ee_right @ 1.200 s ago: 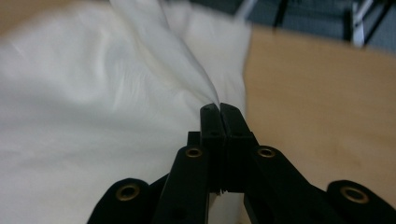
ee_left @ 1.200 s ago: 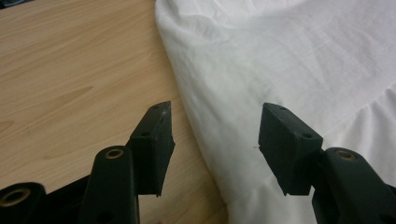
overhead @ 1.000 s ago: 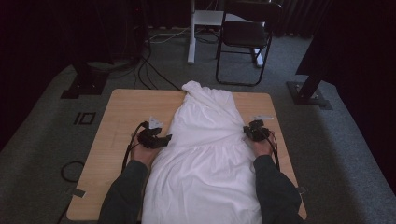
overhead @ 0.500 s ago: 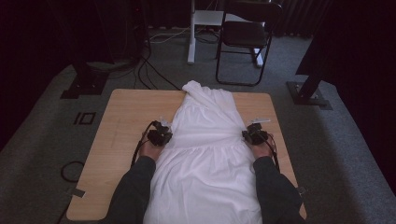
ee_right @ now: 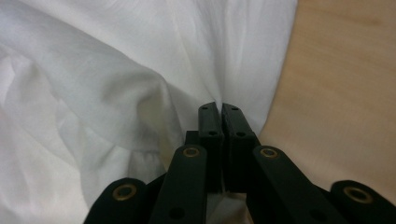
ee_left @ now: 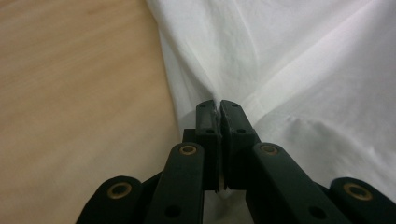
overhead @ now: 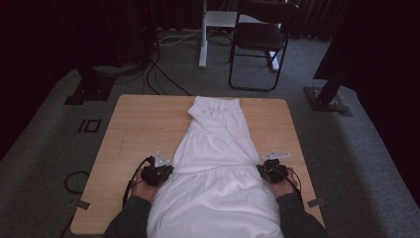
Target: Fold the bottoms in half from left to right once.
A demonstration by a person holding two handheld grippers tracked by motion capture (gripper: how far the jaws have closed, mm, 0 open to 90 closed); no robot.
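Left gripper (overhead: 166, 172) and right gripper (overhead: 262, 171) pinch opposite edges of the white garment (overhead: 218, 163), whose length runs toward frame top.

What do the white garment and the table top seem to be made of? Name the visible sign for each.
White garment: thin woven cloth, perhaps cotton, matte; it creases and gathers softly. Table top: pale wood or wood-look laminate, smooth; faint grain lines show.

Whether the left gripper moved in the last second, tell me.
Yes. The left gripper, shut on the white garment, has drawn back toward the near edge of the wooden table.
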